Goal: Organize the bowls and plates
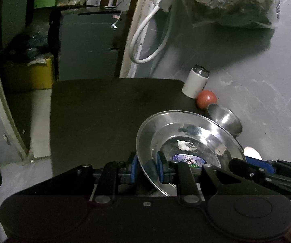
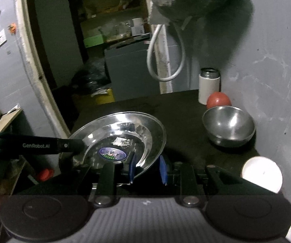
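Grey plastered walls close in a dim corner where a black table point(image 2: 186, 109) stands beside an open doorway. Over that table, tilted and clear of the top, hangs a steel plate point(image 2: 117, 133) with a round blue sticker at its centre. The left gripper point(image 1: 147, 167) pinches the plate's rim between its blue pads, and the right gripper point(image 2: 148, 168) pinches the rim on the opposite side, so 2 tools share 1 plate. Toward the table's far right corner sit a steel bowl point(image 2: 229, 126), a red ball point(image 2: 218, 99) touching the bowl's far side, and a white flask point(image 2: 208, 86) just behind the ball. A white cup point(image 2: 262, 174) stands near the table's right edge, nearer than the bowl.

My judgement: the plate is thin, stiff and light, but polished steel is slippery against pads, and a rim pinch gives little contact. Holding it at 2 opposite rim points suits it; keeping it close to level should stop it sliding out. The bowl is likewise stiff and slick, best taken at its lip.
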Demonstrator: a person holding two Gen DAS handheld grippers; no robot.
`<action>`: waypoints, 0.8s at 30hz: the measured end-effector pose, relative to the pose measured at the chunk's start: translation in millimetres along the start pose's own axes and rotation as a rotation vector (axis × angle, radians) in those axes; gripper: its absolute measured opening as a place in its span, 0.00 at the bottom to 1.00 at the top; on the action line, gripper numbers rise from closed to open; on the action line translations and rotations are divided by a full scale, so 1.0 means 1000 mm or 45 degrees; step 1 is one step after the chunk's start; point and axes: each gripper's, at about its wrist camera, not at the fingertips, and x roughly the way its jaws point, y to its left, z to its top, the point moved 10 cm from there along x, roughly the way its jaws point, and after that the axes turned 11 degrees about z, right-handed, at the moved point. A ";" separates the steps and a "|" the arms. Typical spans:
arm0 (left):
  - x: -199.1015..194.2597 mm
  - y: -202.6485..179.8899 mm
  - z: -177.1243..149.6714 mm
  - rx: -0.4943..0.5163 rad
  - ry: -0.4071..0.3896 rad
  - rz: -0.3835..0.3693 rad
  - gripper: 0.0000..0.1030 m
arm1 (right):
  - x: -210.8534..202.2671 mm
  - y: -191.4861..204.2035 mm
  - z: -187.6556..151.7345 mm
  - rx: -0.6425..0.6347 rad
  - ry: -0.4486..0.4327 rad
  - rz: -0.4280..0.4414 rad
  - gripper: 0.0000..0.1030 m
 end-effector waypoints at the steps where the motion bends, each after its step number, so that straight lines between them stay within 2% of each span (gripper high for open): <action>1: -0.004 0.002 -0.006 -0.004 0.005 0.005 0.21 | -0.003 0.004 -0.003 -0.008 0.006 0.008 0.27; 9: -0.020 0.010 -0.044 0.014 0.053 0.042 0.22 | -0.016 0.025 -0.040 -0.029 0.093 0.040 0.28; 18: -0.031 0.006 -0.080 0.090 0.068 0.001 0.24 | -0.030 0.028 -0.069 -0.037 0.162 0.036 0.28; 24: -0.033 0.005 -0.093 0.118 0.089 0.008 0.25 | -0.034 0.030 -0.082 -0.023 0.195 0.044 0.28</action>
